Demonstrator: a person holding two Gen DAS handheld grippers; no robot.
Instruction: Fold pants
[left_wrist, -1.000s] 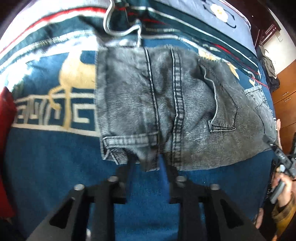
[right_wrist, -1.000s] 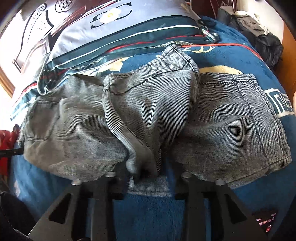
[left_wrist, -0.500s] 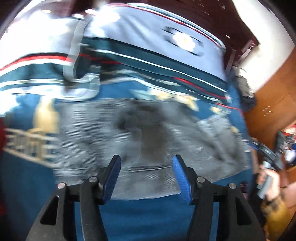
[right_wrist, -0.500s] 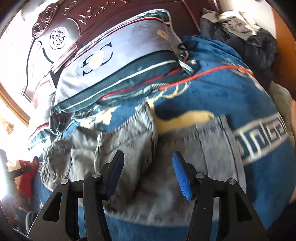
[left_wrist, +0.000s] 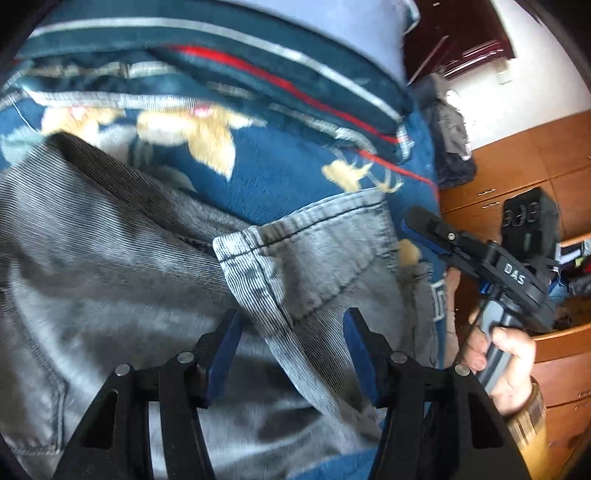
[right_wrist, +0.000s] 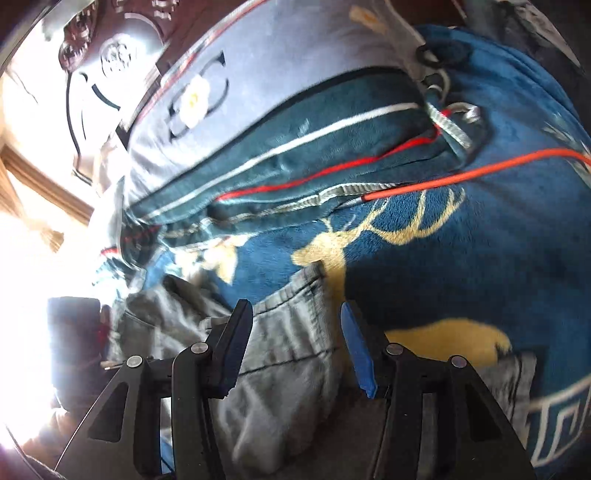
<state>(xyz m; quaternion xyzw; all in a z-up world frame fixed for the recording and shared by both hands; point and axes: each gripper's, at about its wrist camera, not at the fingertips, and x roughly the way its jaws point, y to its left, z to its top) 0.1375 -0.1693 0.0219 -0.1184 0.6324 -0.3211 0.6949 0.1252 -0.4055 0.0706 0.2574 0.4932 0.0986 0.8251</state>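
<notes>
Both grippers had their jaws apart with nothing pinched between the pads. Nearest the left wrist camera, the left gripper (left_wrist: 291, 350) hung above the grey pants (left_wrist: 122, 280), its blue pads clear of the cloth on either side of a raised fold whose hemmed edge ran up between them. Just right of the pants in that view, a hand (left_wrist: 506, 369) carried the right gripper (left_wrist: 424, 229), pointing in toward the cloth. From its own camera the right gripper (right_wrist: 295, 347) hovered over the pants' hemmed corner (right_wrist: 291, 291), also empty. The pants lay bunched and partly folded on the blue deer-patterned blanket (right_wrist: 461, 280); beyond them sat the striped pillow (right_wrist: 280, 147) and, farthest, the dark carved headboard (right_wrist: 114, 55). By my reading, one fold was laid and released, and both tools were between grips. The next move would call for picking fresh edges of the pants, probably at the loose hem, and closing on them for another fold.
</notes>
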